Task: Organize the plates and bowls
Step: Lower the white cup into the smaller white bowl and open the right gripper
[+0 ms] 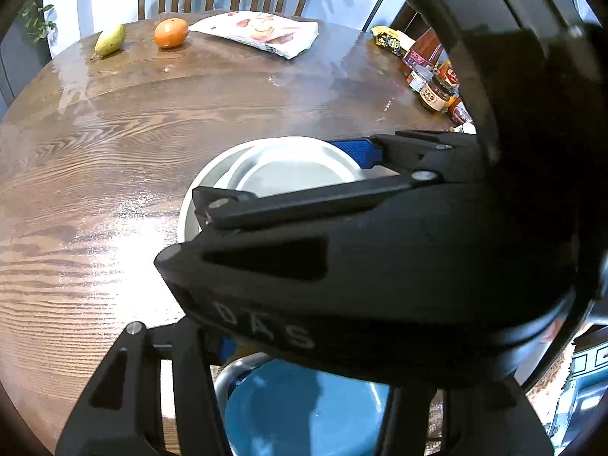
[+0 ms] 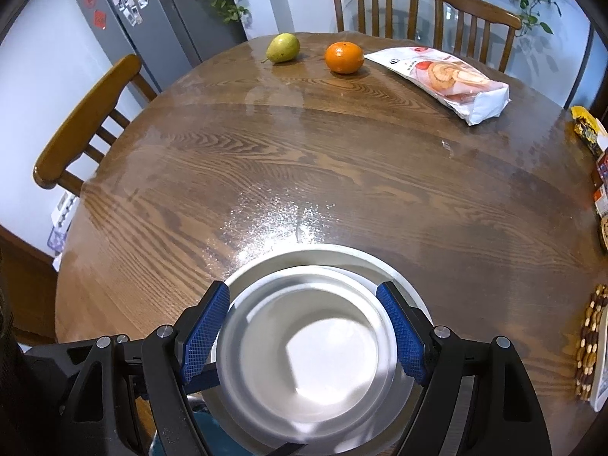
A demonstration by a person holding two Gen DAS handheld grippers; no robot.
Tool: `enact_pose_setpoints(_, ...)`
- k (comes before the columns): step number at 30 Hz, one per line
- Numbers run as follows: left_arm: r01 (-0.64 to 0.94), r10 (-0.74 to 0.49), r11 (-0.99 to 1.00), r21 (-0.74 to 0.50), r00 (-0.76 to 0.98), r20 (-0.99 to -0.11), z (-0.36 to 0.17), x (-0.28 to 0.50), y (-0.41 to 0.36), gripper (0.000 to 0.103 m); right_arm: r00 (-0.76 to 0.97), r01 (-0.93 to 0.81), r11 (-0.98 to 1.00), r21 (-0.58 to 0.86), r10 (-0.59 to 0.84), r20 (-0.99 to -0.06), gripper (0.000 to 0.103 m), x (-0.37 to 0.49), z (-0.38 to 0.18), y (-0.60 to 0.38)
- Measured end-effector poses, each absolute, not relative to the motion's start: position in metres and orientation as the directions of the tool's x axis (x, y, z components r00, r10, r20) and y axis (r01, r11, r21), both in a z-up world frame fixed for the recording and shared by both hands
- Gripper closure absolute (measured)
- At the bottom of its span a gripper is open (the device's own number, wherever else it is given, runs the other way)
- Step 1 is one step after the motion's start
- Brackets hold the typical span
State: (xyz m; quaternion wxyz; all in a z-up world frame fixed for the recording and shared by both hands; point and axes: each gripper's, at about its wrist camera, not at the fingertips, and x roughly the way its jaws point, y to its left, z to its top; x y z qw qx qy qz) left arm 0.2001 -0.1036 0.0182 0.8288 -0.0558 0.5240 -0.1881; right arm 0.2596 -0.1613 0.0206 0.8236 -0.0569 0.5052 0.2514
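Right gripper (image 2: 304,336) spread around white plates (image 2: 307,353); left gripper's (image 1: 212,345) state unclear behind it; pear (image 2: 282,48), orange (image 2: 344,57) well beyond.

The right wrist view looks down and forward over the worktop (image 2: 304,159), close above a white plate (image 2: 304,357) at 6 o'clock. The left wrist view faces the same way from the right claw's side, largely blocked by it. Both share the plate (image 1: 288,167), pear (image 2: 282,48), orange (image 2: 344,57) and chairs (image 2: 374,3) at 12 o'clock.
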Motion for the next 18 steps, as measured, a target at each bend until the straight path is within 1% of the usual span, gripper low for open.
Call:
enact_pose_setpoints(7, 0.255, -0.365, 0.925, -0.282, 0.389, -0.846, 0.019, 0.195, -0.103, 0.054, 0.377, -0.46, 0.874, 0.157, 0.352, -0.857, 0.021, 0.258, 0.02, -0.163)
enact_pose_setpoints(10, 0.268, -0.362, 0.925, -0.27, 0.398, -0.843, 0.022, 0.192, -0.103, 0.052, 0.378, -0.457, 0.876, 0.154, 0.348, -0.858, 0.021, 0.256, 0.02, -0.164)
enact_pose_setpoints(14, 0.275, -0.35, 0.928, -0.251, 0.418, -0.838, 0.028, 0.186, -0.103, 0.052, 0.432, -0.467, 0.876, 0.12, 0.344, -0.833, 0.021, 0.25, 0.029, -0.166)
enact_pose_setpoints(18, 0.279, -0.347, 0.93, -0.239, 0.45, -0.823, 0.036, 0.181, -0.099, 0.051, 0.443, -0.473, 0.87, 0.136, 0.368, -0.817, 0.021, 0.246, 0.035, -0.169)
